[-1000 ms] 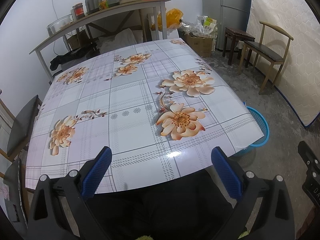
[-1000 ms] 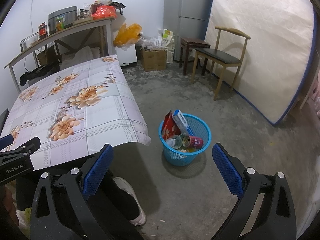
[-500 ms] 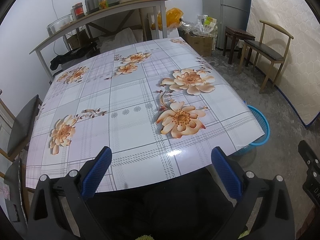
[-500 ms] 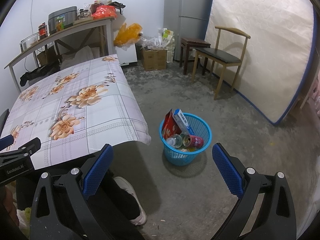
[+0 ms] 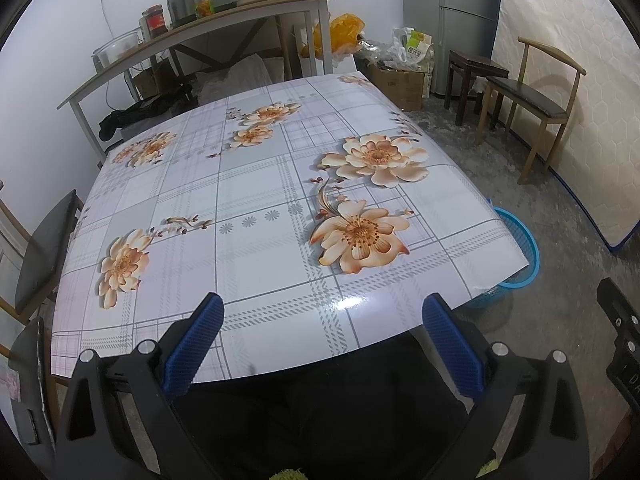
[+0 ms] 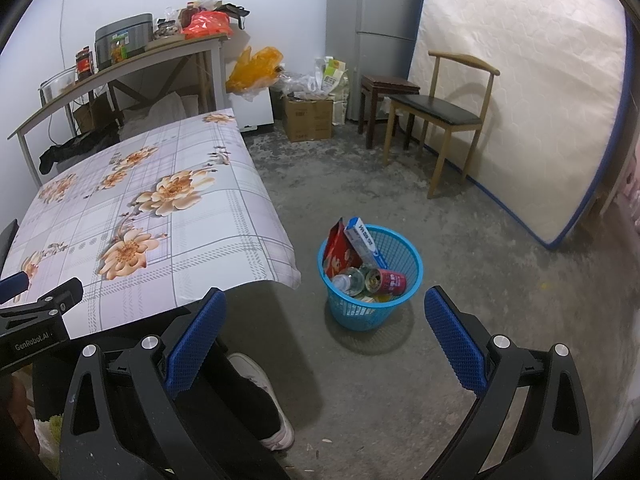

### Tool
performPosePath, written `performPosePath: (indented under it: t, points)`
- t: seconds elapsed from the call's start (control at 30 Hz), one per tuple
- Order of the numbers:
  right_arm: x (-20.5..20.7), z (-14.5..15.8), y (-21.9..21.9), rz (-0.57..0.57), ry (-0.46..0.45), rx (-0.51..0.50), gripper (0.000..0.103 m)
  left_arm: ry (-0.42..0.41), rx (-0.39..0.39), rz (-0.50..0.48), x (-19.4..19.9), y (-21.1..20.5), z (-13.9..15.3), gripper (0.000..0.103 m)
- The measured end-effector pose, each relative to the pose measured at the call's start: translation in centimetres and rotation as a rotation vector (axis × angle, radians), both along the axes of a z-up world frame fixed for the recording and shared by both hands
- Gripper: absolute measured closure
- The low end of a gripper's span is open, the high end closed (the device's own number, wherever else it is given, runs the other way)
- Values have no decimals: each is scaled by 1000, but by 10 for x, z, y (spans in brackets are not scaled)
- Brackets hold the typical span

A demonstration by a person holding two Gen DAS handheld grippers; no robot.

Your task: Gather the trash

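Left tongs (image 5: 322, 344) drawn back a touch, perhaps, table (image 5: 256, 184) edge slightly farther up the view

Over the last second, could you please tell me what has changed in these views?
Nothing visibly changed. Both grippers, left and right, stay open and empty; the blue basket on the floor holds the same trash, and the floral table stays bare.

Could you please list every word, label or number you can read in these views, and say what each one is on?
"GenRobot.AI": on the side of the left gripper, seen in the right wrist view.
Print on the blue-and-white box, red packet and red can in the blue basket: too blurred to read.
Labels on the shelf jars: too small.
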State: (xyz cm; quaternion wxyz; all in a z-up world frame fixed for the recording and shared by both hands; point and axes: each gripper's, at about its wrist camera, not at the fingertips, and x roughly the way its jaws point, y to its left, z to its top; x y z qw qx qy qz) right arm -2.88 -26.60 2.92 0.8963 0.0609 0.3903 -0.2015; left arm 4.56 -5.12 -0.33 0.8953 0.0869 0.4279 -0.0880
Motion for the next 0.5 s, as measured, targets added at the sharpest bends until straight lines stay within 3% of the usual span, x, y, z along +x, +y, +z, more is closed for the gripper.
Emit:
performPosePath:
  t: [0.5]
  points:
    - [0,0,-1,2,-1,-1,8,0,0,0,0,-1,0,6]
